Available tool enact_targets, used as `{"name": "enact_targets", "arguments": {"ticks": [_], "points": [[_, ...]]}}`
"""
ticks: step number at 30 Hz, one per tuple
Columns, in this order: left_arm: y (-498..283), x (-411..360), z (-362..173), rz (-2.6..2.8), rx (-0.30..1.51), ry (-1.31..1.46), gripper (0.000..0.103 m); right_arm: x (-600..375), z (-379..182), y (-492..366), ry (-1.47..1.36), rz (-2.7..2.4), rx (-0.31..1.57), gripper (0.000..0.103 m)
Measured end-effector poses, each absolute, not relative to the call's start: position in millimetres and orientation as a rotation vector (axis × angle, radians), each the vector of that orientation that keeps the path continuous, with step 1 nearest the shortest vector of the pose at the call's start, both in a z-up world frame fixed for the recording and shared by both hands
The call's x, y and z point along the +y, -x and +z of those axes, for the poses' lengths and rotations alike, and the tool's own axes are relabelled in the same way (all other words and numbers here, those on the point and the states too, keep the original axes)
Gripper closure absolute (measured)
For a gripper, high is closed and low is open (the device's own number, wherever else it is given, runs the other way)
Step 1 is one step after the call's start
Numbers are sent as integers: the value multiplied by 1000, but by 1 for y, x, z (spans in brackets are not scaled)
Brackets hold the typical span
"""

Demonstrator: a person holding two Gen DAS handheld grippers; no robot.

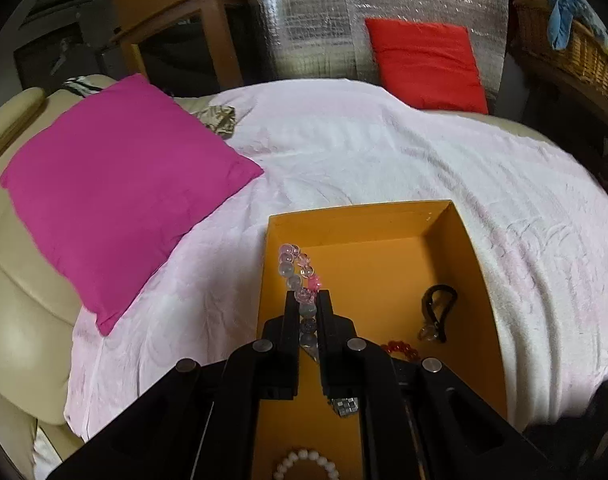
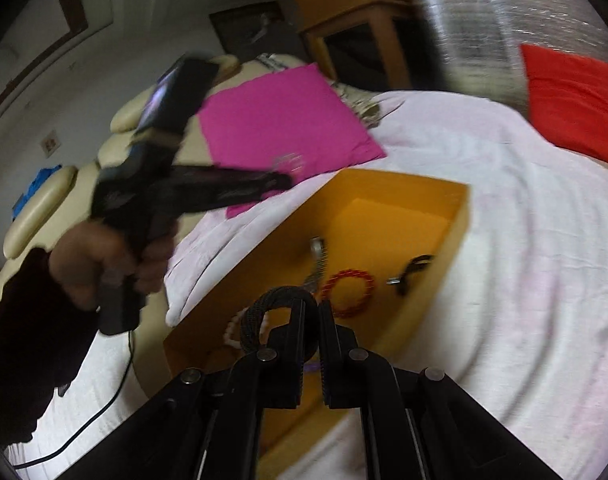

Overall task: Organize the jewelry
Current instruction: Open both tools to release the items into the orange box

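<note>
Orange box (image 1: 455, 240) waits below; left gripper (image 1: 307, 300) pinches the clear bead bracelet (image 1: 294, 264), right gripper (image 2: 311, 308) clamps a black braided band (image 2: 264, 312): each should release low over bare floor

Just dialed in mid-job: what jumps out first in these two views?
The open orange box on the pale pink bedspread, with jewelry inside. The left gripper holds a clear-and-pink beaded bracelet over the box; the right gripper grips a black braided band. A magenta cushion lies left of the box.
</note>
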State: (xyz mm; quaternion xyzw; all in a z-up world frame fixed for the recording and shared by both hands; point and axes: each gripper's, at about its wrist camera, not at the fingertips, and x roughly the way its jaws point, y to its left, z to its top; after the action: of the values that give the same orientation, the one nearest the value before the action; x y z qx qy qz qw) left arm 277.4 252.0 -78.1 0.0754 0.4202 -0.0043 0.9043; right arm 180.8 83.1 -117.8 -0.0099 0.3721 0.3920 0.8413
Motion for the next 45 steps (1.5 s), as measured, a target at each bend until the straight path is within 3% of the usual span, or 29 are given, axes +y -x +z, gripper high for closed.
{"name": "enact_targets", "arguments": {"ticks": [26, 28, 30, 37, 45], "points": [[-373, 211, -155, -139, 1181, -293, 94, 150, -187, -150, 372, 881, 1057, 93], [-375, 210, -160, -136, 1212, -297, 84, 150, -188, -153, 361, 887, 1084, 93], [-373, 211, -159, -113, 1209, -288, 63, 145, -187, -156, 342, 880, 1090, 92], [-343, 220, -109, -107, 1063, -203, 50, 103, -151, -162, 198, 865, 994, 92], [-249, 214, -51, 27, 828, -250, 30, 65, -116, -152, 111, 765, 901, 89]]}}
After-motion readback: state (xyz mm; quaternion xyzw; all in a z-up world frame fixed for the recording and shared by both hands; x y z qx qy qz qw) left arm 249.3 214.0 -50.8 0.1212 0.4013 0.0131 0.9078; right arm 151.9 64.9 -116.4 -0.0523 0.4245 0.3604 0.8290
